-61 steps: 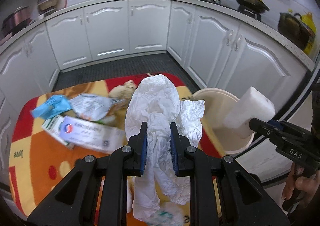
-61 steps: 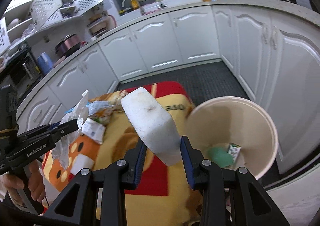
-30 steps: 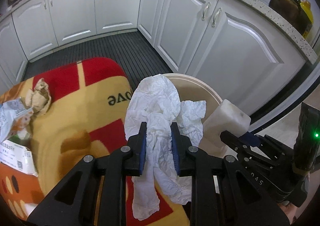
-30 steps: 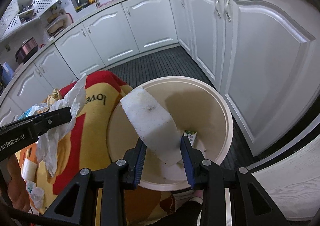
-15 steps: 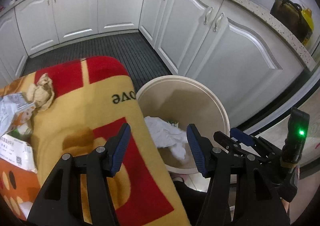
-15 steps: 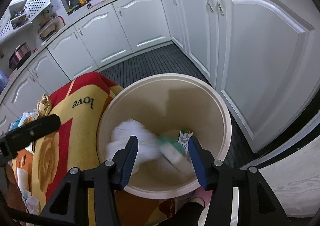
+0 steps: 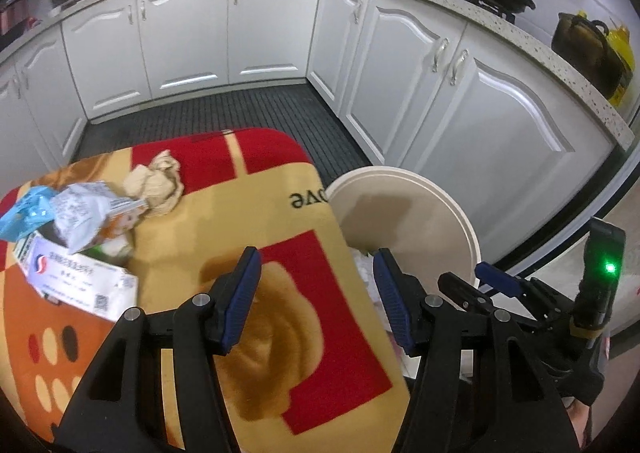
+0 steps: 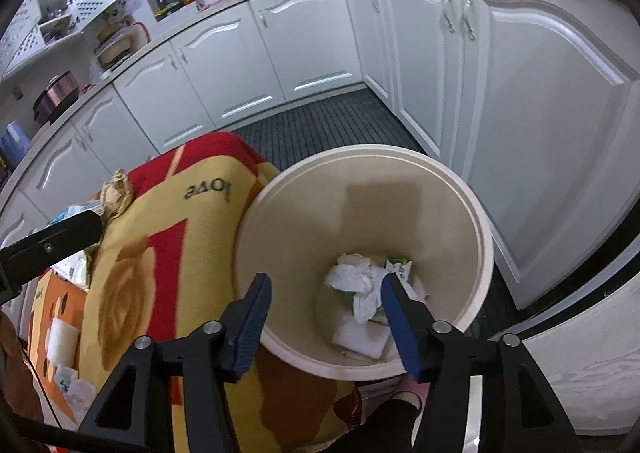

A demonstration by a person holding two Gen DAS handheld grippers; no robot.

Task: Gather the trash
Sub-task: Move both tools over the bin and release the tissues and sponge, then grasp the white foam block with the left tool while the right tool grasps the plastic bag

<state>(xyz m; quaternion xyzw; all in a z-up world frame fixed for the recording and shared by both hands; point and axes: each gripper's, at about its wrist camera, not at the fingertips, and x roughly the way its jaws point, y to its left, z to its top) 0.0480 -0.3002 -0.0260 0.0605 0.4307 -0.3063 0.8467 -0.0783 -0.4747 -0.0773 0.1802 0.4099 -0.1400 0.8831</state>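
Over bin: right gripper (image 8: 324,311) hangs above the cream bin (image 8: 478,213); jaws have just been opening, now wide apart, nothing between them.
Bin contents: crumpled white tissue (image 8: 354,273), a white block (image 8: 362,333) and a small green-and-white carton (image 8: 398,267) lie at the bottom, clear of both pads.
Left gripper (image 7: 316,297): above the near end of the cloth-covered table (image 7: 248,193), beside the bin rim; jaws have just been opening, now spread wide, empty.
Trash left on table: brown paper wad (image 7: 154,183), silver wrapper (image 7: 86,213), blue wrapper (image 7: 26,211), white box (image 7: 76,283); all sit at the far-left part of the table in the left view. A few small white scraps show low at the table's edge in the right view; too small to identify.
Key relation: remaining trash lies up and to the left of the left gripper, well apart from the bin. The left gripper is the nearer one; the right is on the bin side, with the whole table end between it and the pile.
Box axis: long side runs from upper left to lower right in the left view, slanted relative to the left jaws' closing line.
Judgement: left hand is better placed for the next pick; box would need a wrist roll to grip across its short side, the wad needs none.
Risk: wrappers overlap the box, so one grab could drag a neighbour.
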